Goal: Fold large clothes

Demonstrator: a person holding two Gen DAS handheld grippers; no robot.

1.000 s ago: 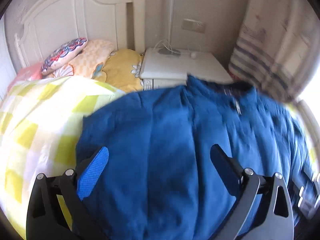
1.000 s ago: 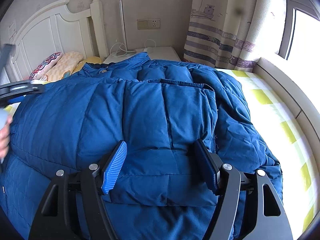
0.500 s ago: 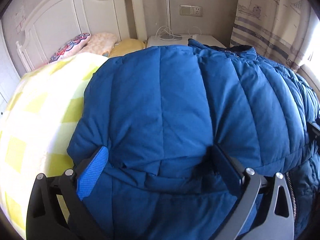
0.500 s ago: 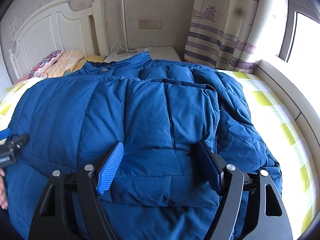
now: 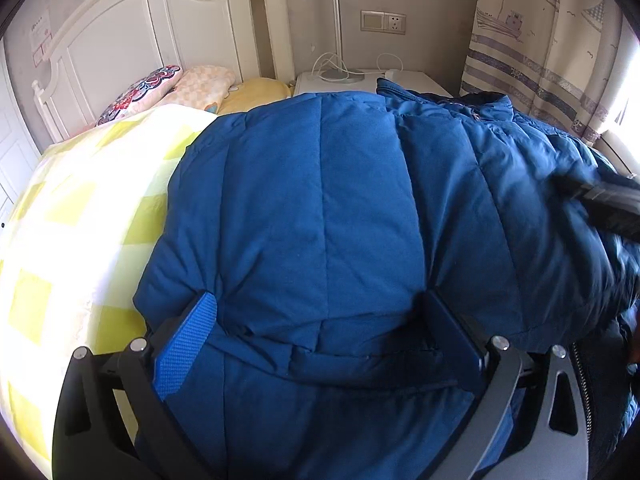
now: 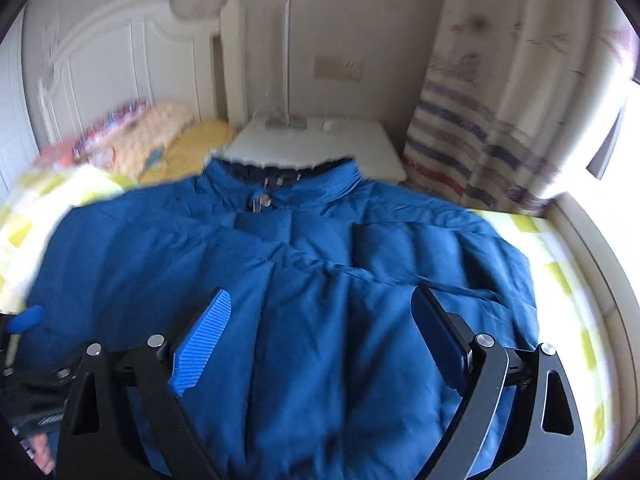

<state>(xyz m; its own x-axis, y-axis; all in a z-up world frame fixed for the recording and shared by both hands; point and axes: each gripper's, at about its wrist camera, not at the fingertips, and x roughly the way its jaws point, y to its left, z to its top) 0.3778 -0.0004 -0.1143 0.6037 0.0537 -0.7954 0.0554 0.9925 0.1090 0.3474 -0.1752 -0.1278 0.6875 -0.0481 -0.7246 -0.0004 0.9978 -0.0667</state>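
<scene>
The puffy blue quilted jacket (image 5: 320, 208) lies spread across the yellow-checked bed (image 5: 80, 216), collar toward the headboard end; the left gripper (image 5: 324, 332) sits wide, folded hem between its pads, unpinched; the right gripper (image 6: 320, 332) hovers above the jacket's middle, jaws opening, empty.

Jacket (image 5: 320, 208): spread on the bed (image 5: 80, 216), collar toward the nightstand
Pillows (image 5: 172, 88): at the headboard (image 5: 132, 32), left of the nightstand
Nightstand (image 6: 320, 148): behind the jacket, between headboard and curtain
Curtain (image 5: 540, 48): right of the nightstand
</scene>
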